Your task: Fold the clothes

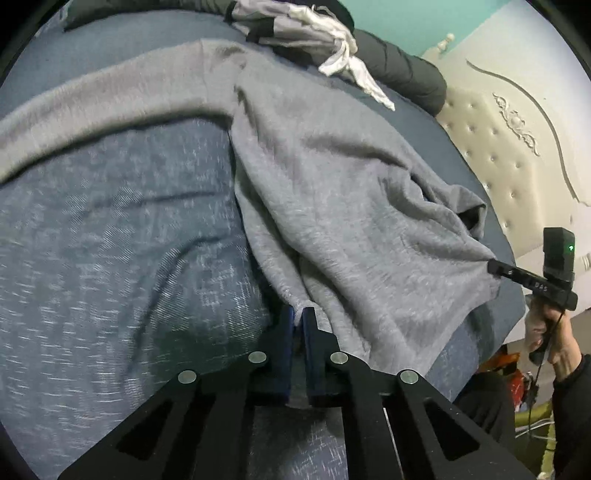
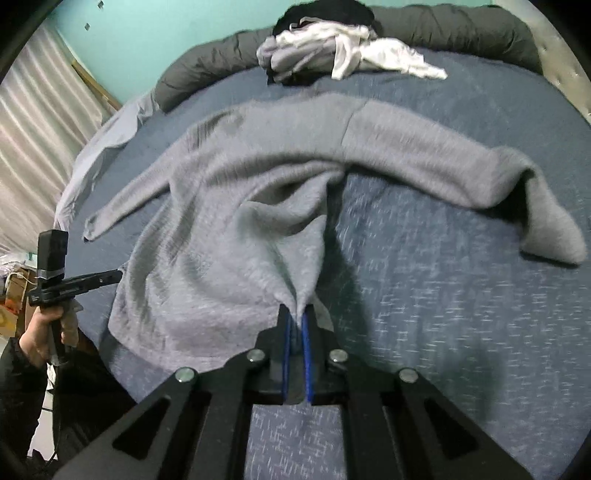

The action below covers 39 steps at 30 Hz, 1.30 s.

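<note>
Grey knit fills the middle of both views: a long-sleeved sweater [image 2: 229, 206] lies spread on a blue-grey bedspread [image 2: 443, 295], its body bunched into folds toward the lower centre of each frame.

From the right wrist view, the right gripper [image 2: 297, 317] sits at the lower centre with its blue-lined jaws pressed nearly together on a pinch of the sweater's hem, the cloth rising from the tips in a tented ridge toward the frame's middle. One sleeve runs to the right edge of the frame and droops at its cuff; the other slants down to the left. At the left edge, the left gripper [image 2: 110, 275] reaches in sideways, its tip at the sweater's left border, held by a hand [image 2: 44, 328].

From the left wrist view, the left gripper [image 1: 298, 319] is at the lower centre, jaws drawn close with only a thin slit between; the sweater's edge lies at and just right of the tips, and grey fabric seems caught between them. The sweater's body spreads up and right from there, one sleeve arching across the upper left. At the right edge the right gripper [image 1: 493, 266] meets a pulled-out corner of the sweater, gripped by a hand [image 1: 554, 332].

A heap of grey and white clothes [image 2: 332, 55] rests at the top of both frames, against a dark rolled duvet [image 2: 461, 26]. A cream tufted headboard [image 1: 498, 155] fills the upper right of the left wrist view.
</note>
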Motion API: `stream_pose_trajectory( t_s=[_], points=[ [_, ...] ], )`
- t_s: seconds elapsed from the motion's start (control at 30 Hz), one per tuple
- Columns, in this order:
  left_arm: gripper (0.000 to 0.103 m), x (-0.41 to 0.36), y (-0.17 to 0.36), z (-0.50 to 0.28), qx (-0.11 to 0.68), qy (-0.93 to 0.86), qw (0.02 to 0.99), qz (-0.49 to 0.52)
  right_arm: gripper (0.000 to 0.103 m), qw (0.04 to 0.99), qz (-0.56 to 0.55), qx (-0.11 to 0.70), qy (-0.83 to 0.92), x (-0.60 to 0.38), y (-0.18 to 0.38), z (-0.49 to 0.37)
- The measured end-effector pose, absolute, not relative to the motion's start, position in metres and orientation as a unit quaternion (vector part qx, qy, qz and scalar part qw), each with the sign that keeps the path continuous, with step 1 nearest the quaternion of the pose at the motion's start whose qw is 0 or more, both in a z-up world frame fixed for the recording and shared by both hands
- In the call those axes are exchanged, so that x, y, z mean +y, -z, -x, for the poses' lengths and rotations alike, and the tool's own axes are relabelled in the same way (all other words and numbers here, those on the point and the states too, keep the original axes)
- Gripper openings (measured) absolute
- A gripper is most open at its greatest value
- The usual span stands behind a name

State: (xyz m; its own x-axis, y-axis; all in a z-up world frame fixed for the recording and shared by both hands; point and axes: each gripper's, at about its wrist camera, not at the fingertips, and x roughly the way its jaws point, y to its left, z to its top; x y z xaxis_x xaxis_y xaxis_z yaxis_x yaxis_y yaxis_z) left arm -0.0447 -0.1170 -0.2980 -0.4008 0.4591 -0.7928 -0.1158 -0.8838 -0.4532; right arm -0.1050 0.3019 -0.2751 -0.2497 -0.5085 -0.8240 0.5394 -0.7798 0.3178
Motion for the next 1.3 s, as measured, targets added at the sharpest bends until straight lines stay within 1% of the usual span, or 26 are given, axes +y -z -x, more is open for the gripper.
stream_pose_trajectory(
  t_s=[0.1, 0.27, 0.43, 0.47, 0.5, 0.63, 0.83, 0.9, 0.97, 1.0, 1.03, 1.07, 1.1, 1.13, 1.3],
  points=[
    [0.004, -0.128, 0.277, 0.038, -0.162, -0.831, 0.172, 0.504, 0.005, 0.323, -0.507, 0.010, 0.799, 0.320, 0.255, 0.101],
    [0.004, -0.144, 0.242, 0.021, -0.154, -0.845, 0.175, 0.482, 0.005, 0.309, -0.507, -0.013, 0.804, 0.347, 0.238, 0.096],
    [0.004, -0.172, 0.217, 0.002, -0.156, -0.851, 0.172, 0.472, 0.005, 0.311, -0.514, -0.028, 0.799, 0.358, 0.239, 0.089],
    [0.002, -0.177, 0.214, -0.001, -0.158, -0.851, 0.170, 0.471, 0.005, 0.309, -0.519, -0.026, 0.796, 0.357, 0.244, 0.089],
    [0.000, -0.183, 0.216, -0.002, -0.161, -0.850, 0.163, 0.474, 0.005, 0.304, -0.526, -0.023, 0.794, 0.356, 0.250, 0.089],
    [0.000, -0.208, 0.236, -0.002, -0.178, -0.840, 0.127, 0.496, 0.005, 0.285, -0.556, -0.024, 0.780, 0.352, 0.281, 0.091],
    [0.001, -0.197, 0.274, -0.002, -0.189, -0.814, 0.141, 0.530, 0.005, 0.258, -0.582, -0.026, 0.771, 0.349, 0.315, 0.094],
    [0.005, -0.185, 0.286, 0.000, -0.187, -0.806, 0.146, 0.542, 0.008, 0.251, -0.586, -0.023, 0.770, 0.350, 0.319, 0.094],
    [0.025, -0.169, 0.298, 0.006, -0.184, -0.796, 0.153, 0.555, 0.008, 0.247, -0.587, -0.024, 0.771, 0.352, 0.322, 0.093],
    [0.029, -0.163, 0.304, 0.008, -0.182, -0.791, 0.157, 0.562, 0.010, 0.245, -0.586, -0.024, 0.772, 0.353, 0.322, 0.093],
    [0.035, -0.155, 0.309, 0.009, -0.181, -0.786, 0.161, 0.569, 0.013, 0.243, -0.586, -0.024, 0.773, 0.353, 0.323, 0.093],
    [0.039, -0.147, 0.316, 0.011, -0.180, -0.781, 0.164, 0.574, 0.023, 0.241, -0.585, -0.024, 0.774, 0.353, 0.323, 0.094],
    [0.040, -0.140, 0.321, 0.013, -0.182, -0.776, 0.168, 0.580, 0.035, 0.241, -0.584, -0.023, 0.775, 0.353, 0.322, 0.094],
    [0.041, -0.135, 0.326, 0.013, -0.184, -0.772, 0.172, 0.583, 0.039, 0.243, -0.584, -0.022, 0.774, 0.353, 0.322, 0.095],
    [0.041, -0.117, 0.339, 0.018, -0.175, -0.766, 0.179, 0.592, 0.040, 0.249, -0.584, -0.010, 0.773, 0.350, 0.327, 0.096]
  ],
)
